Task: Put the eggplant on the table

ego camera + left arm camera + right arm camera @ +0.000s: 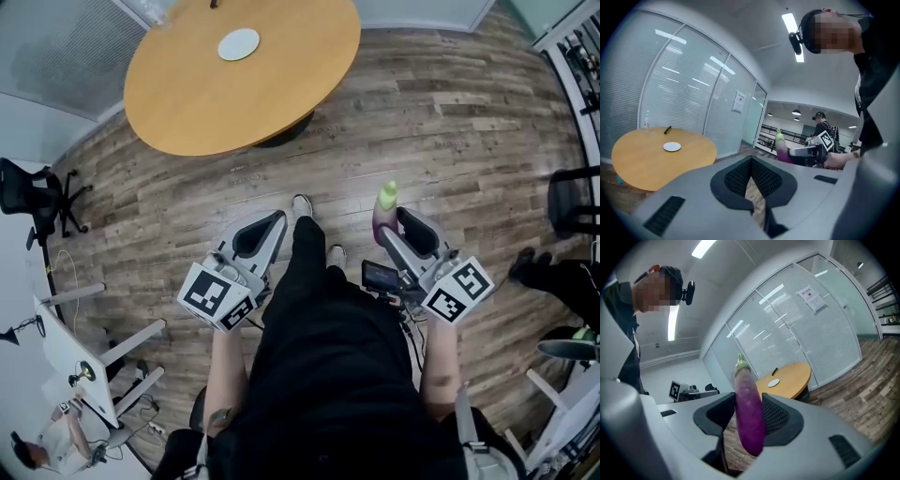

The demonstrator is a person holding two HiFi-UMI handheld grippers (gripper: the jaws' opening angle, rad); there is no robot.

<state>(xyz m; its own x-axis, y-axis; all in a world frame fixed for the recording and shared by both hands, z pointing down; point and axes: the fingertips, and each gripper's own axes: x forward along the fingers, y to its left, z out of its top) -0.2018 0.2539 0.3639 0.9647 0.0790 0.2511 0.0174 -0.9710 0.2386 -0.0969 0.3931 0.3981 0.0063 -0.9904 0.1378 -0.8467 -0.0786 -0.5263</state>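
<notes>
Right gripper view: right gripper point(750, 420) clamps long purple eggplant with green cap point(748, 394), held upright for carrying. Left gripper point(751, 164) jaws together, empty, idle. Round orange wooden table point(178, 103) far ahead, well apart.

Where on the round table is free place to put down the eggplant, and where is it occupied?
Most of the table is bare: the near half, between the white disc and the near edge, and both sides. Only the far middle is taken, by the disc and a small dark object.
</notes>
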